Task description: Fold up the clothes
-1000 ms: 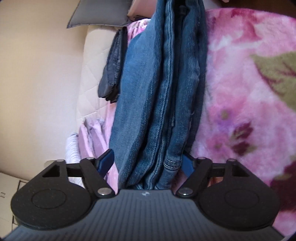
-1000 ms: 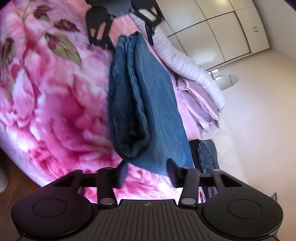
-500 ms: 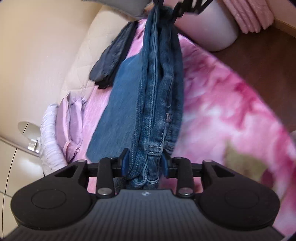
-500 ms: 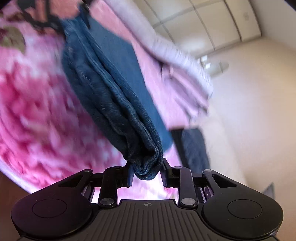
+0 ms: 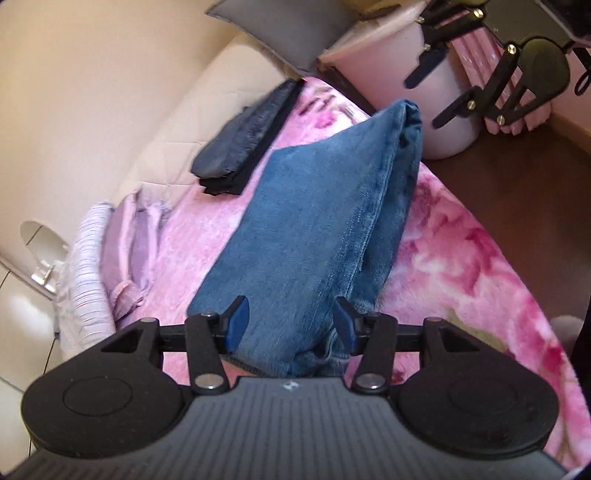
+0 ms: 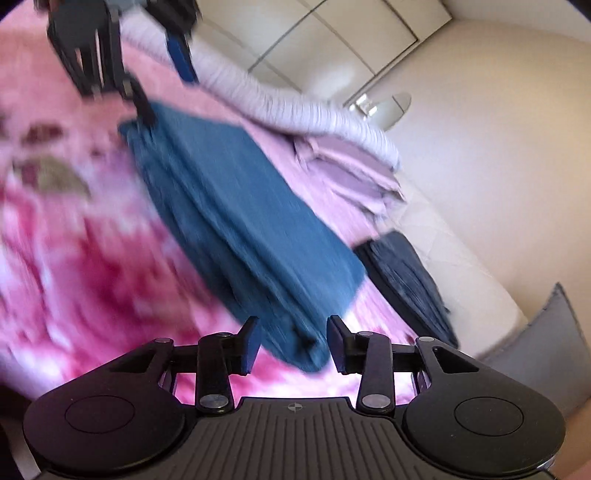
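- Two claws were in play, one at each short end of the folded jeans (image 5: pixel 317 229).
- Jeans: blue denim, folded into a long narrow stack, lying flat on the pink floral blanket (image 5: pixel 476 266) of the bed.
- Left claw (image 5: pixel 291 325): jaws apart, having just been opening; the near end of the jeans sat between the blue pads, which did not appear to press on it.
- Right claw (image 6: pixel 293 343): jaws likewise apart and just been opening; the other end of the denim lay between them, unclamped. That view was blurred.
- Dark folded garment (image 5: pixel 243 144): already set down near the jeans, towards the cream mattress edge.
- Lilac clothes (image 5: pixel 129 243): a loose, crumpled heap beside a striped piece, not yet folded.
- Grey cushion (image 5: pixel 284 29): at the head of the bed, untouched.
- Step in hand, as judged: release of the jeans after a lengthwise fold.
- Next move, as judged: either re-grip one end and carry it over the other to halve the stack, keeping the layers aligned, or lift clear without snagging the denim and turn to the lilac heap.
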